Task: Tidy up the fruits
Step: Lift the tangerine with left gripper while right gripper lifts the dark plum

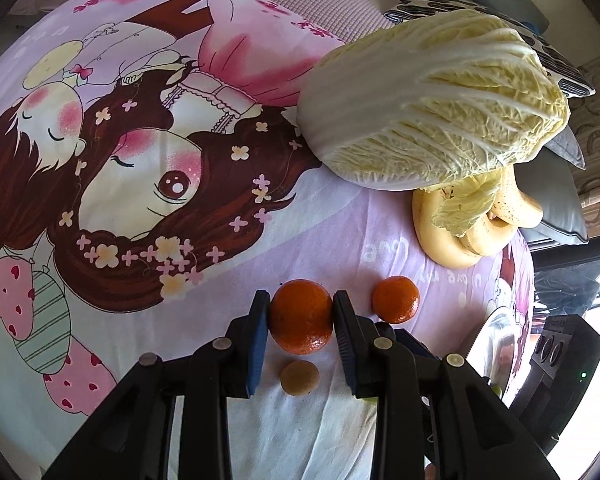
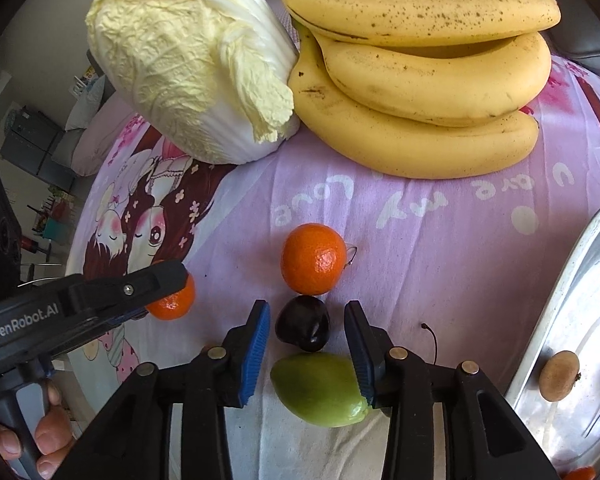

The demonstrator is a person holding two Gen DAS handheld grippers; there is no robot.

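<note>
Left grip full, right lining up on the plum

My left gripper point(image 1: 300, 316) clamps 1 orange point(image 1: 301, 316); my right gripper point(image 2: 307, 334) stands parted, untouching, around the dark plum point(image 2: 303, 323) (just below the loose tangerine point(image 2: 313, 258)), with the metal tray point(image 2: 560, 320) off to its right

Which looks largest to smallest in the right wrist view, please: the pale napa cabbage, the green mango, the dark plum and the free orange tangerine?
1. Pale napa cabbage
2. Green mango, though nearness to the camera inflates it
3. Orange tangerine
4. Dark plum
</note>
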